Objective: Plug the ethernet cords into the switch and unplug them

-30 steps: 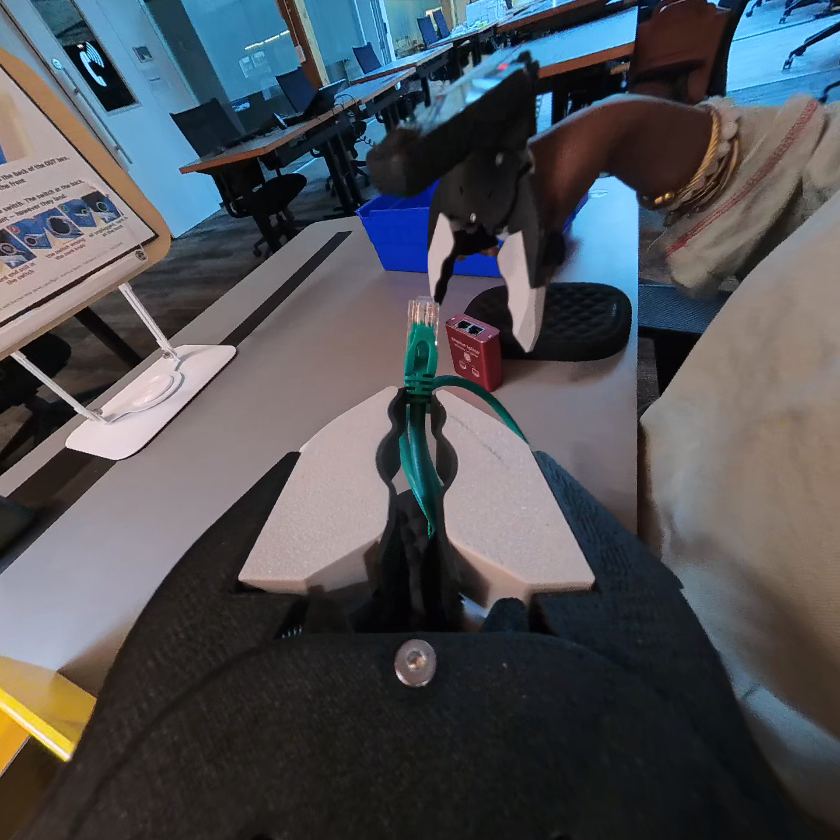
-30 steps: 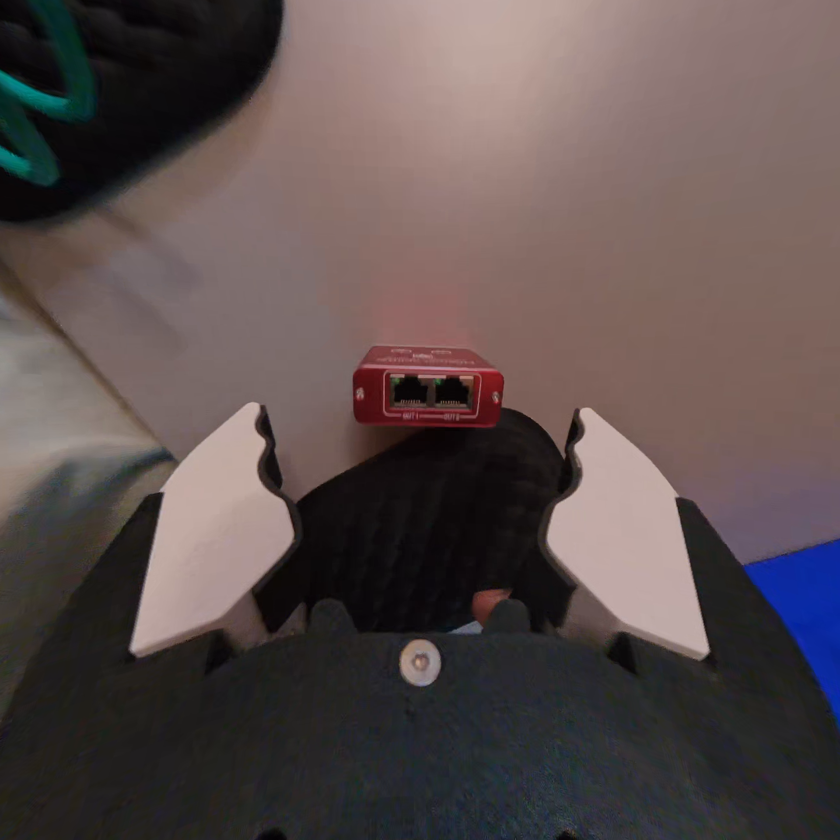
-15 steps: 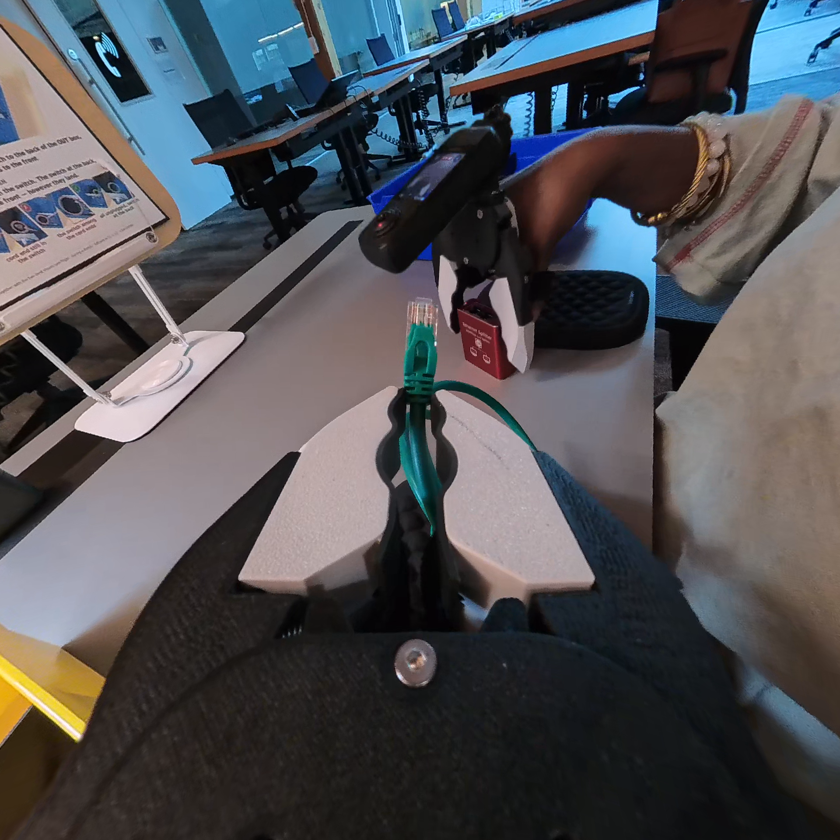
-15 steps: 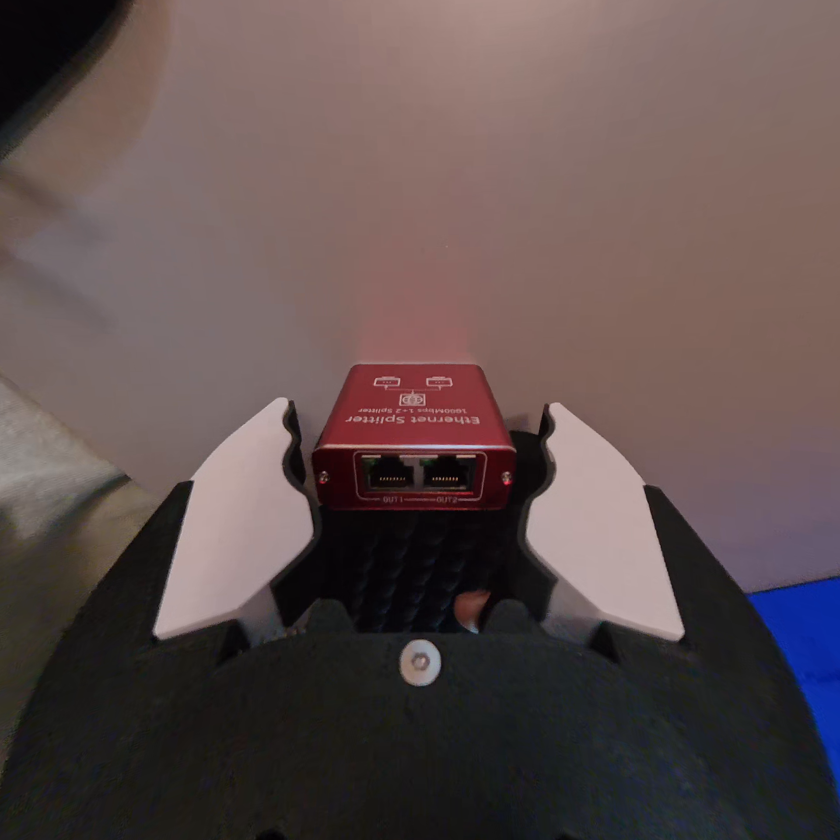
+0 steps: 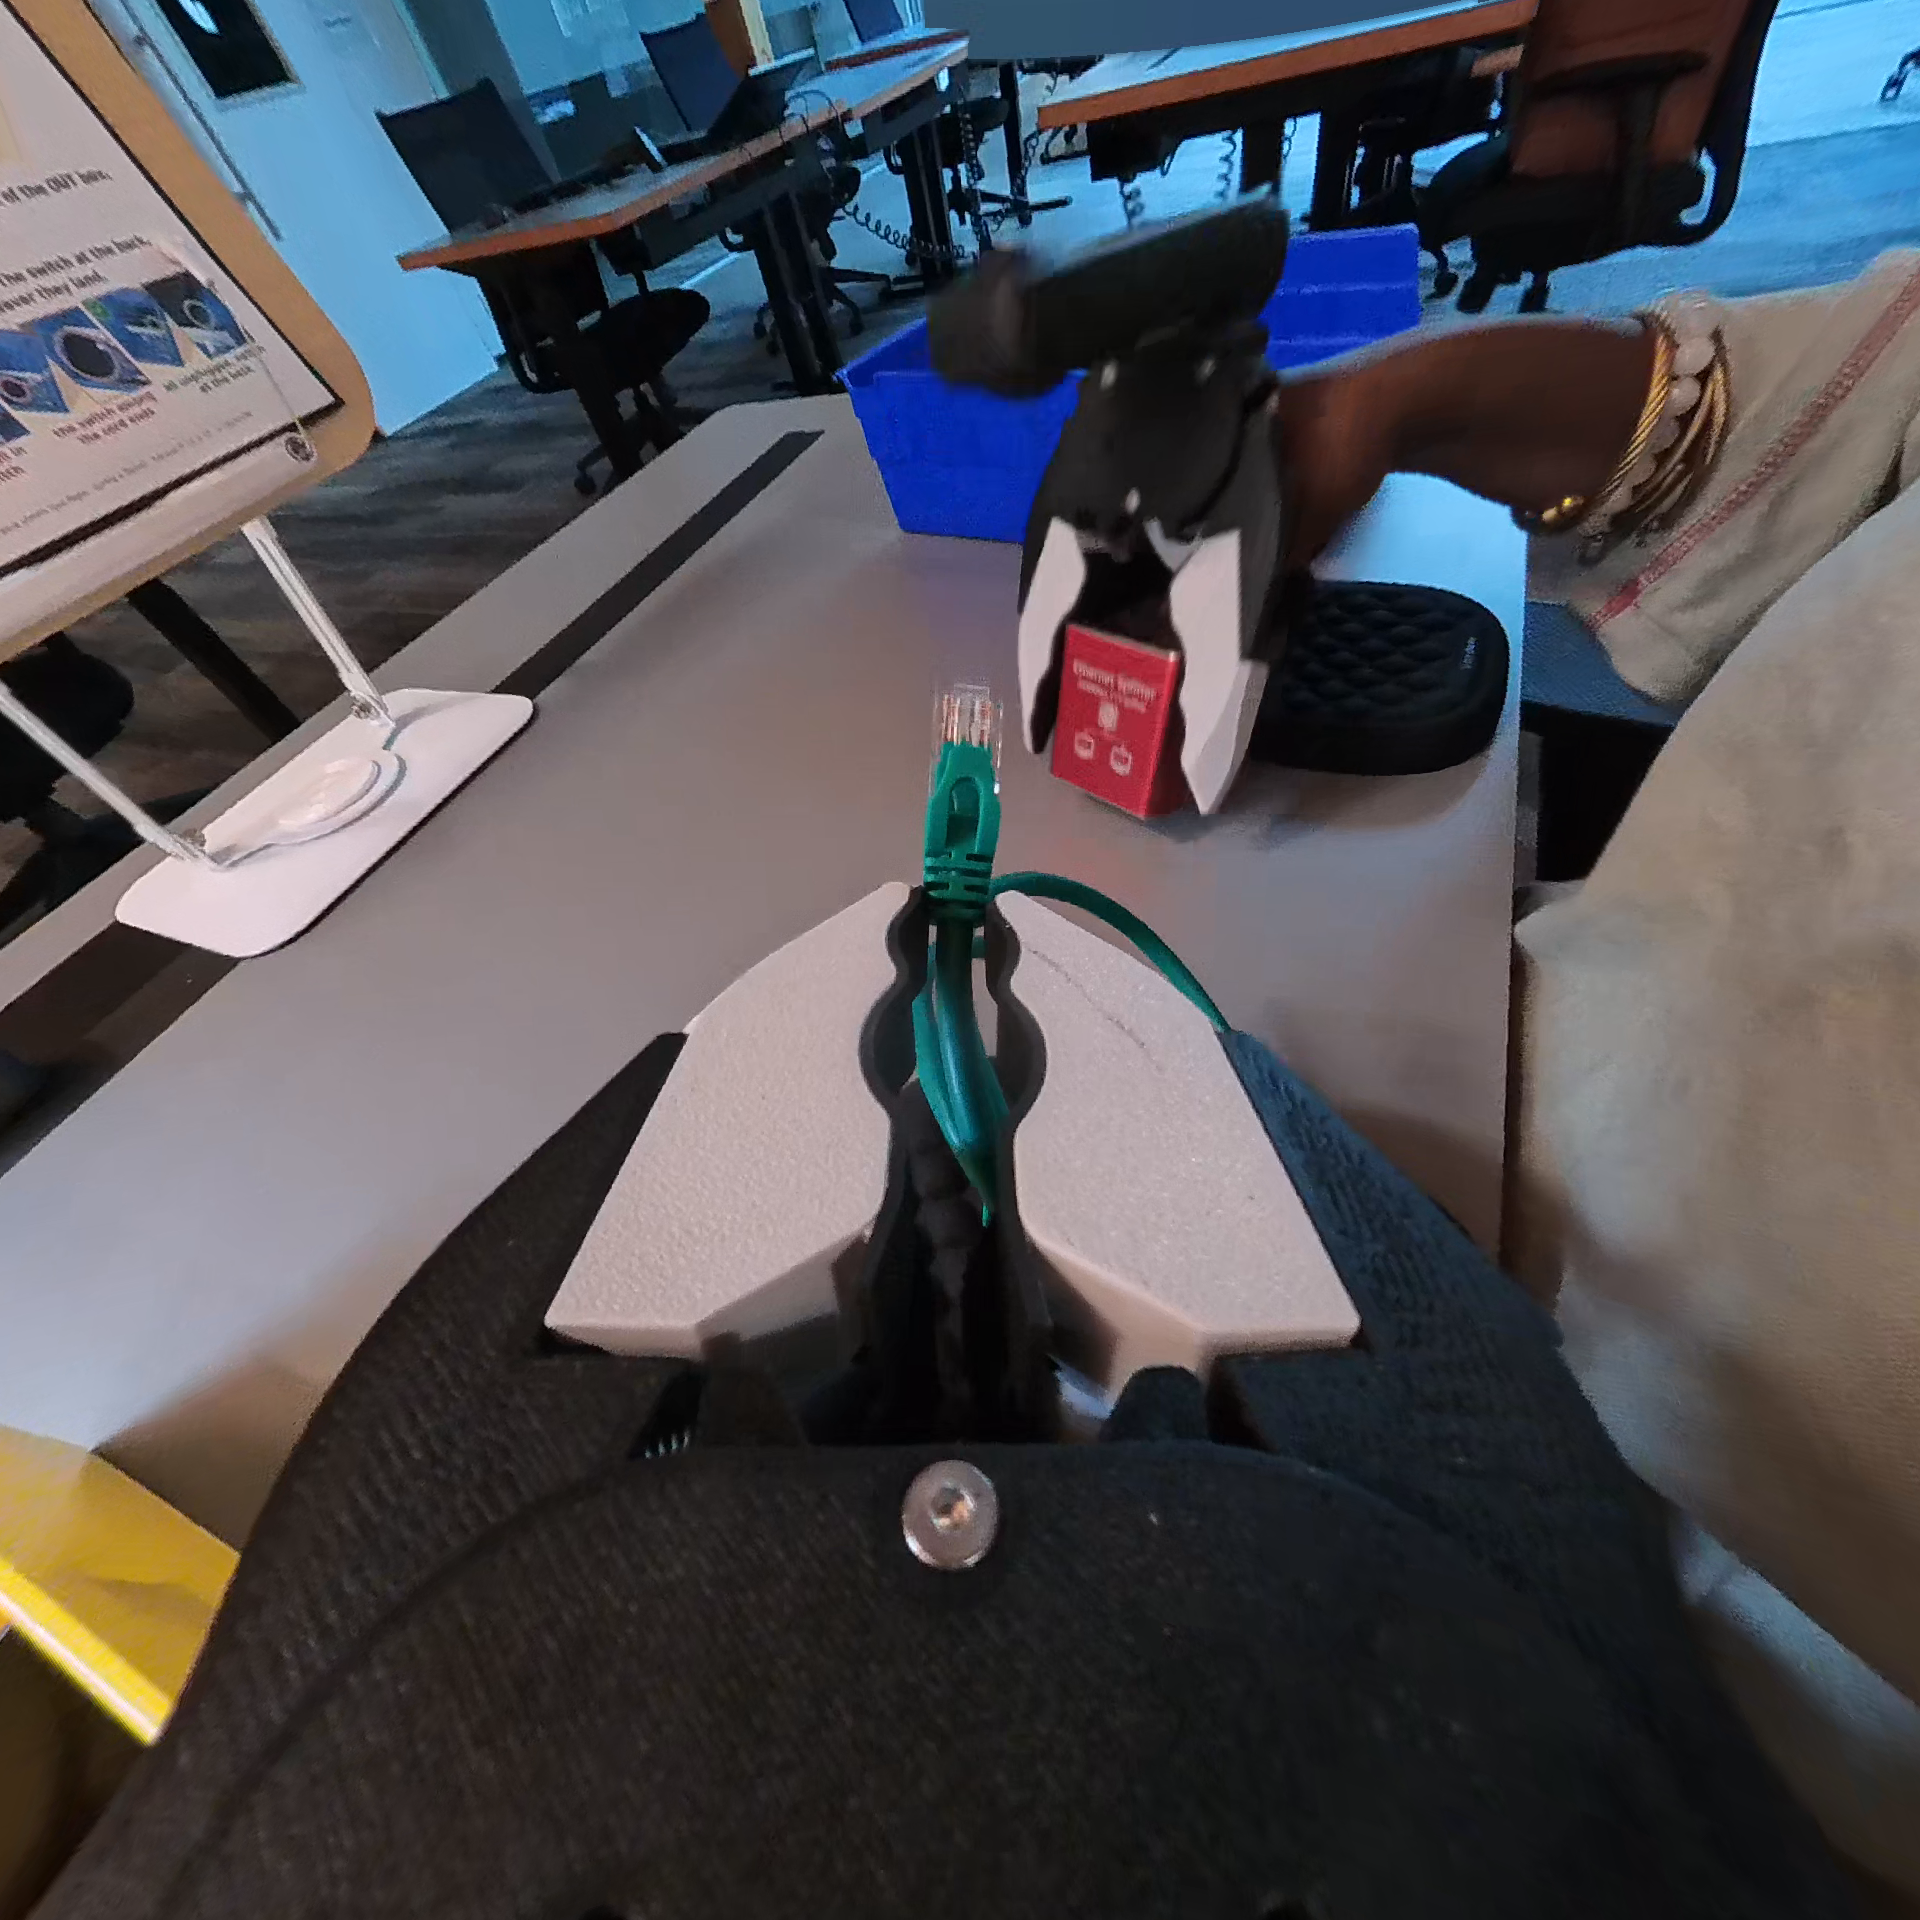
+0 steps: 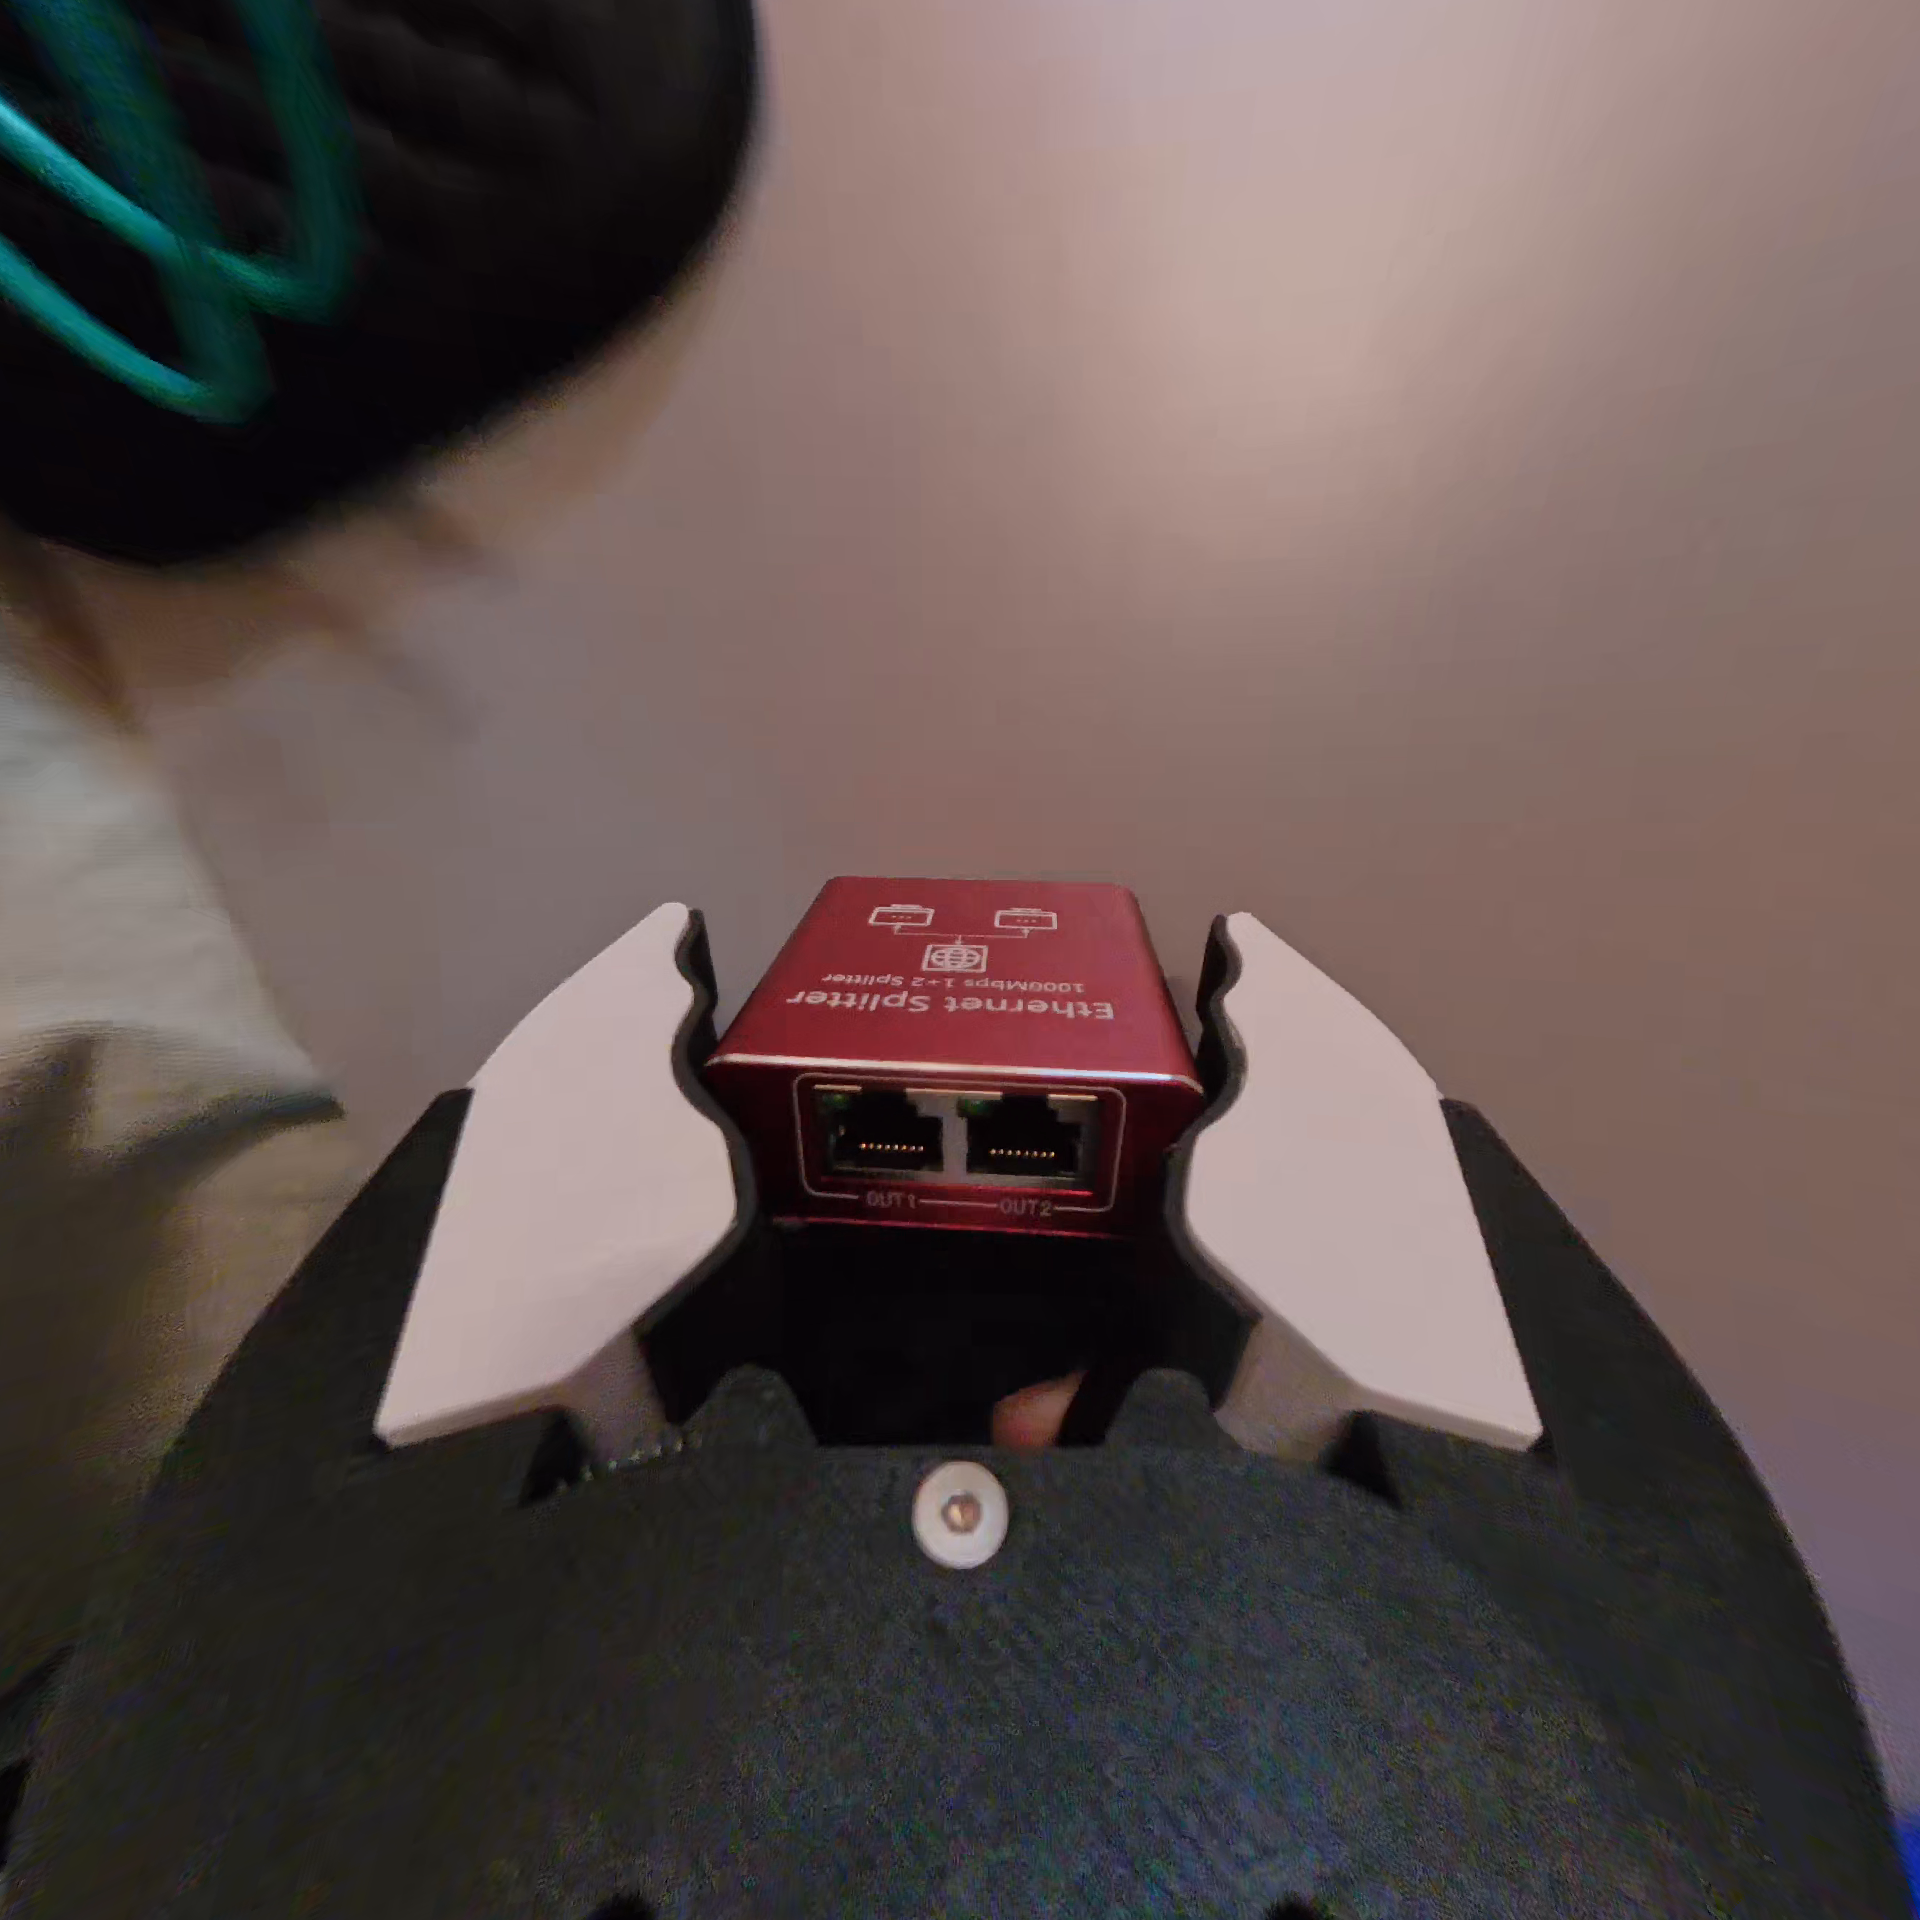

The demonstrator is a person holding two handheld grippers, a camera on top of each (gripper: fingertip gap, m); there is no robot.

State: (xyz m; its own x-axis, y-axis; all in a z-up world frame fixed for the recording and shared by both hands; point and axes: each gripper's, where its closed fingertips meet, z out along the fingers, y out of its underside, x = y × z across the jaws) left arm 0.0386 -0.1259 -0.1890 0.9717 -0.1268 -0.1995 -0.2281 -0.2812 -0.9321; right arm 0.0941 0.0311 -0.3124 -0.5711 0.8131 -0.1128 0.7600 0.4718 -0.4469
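Right wrist view shows my right claw [image 6: 956,1081] clamping the switch [image 6: 951,1060], ports facing me, while my left claw [image 5: 951,935] pinches the green cord [image 5: 961,821] nearby.

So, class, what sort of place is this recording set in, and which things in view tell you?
Probably an office or training room: rows of long desks with black office chairs, and an instruction board on a stand.
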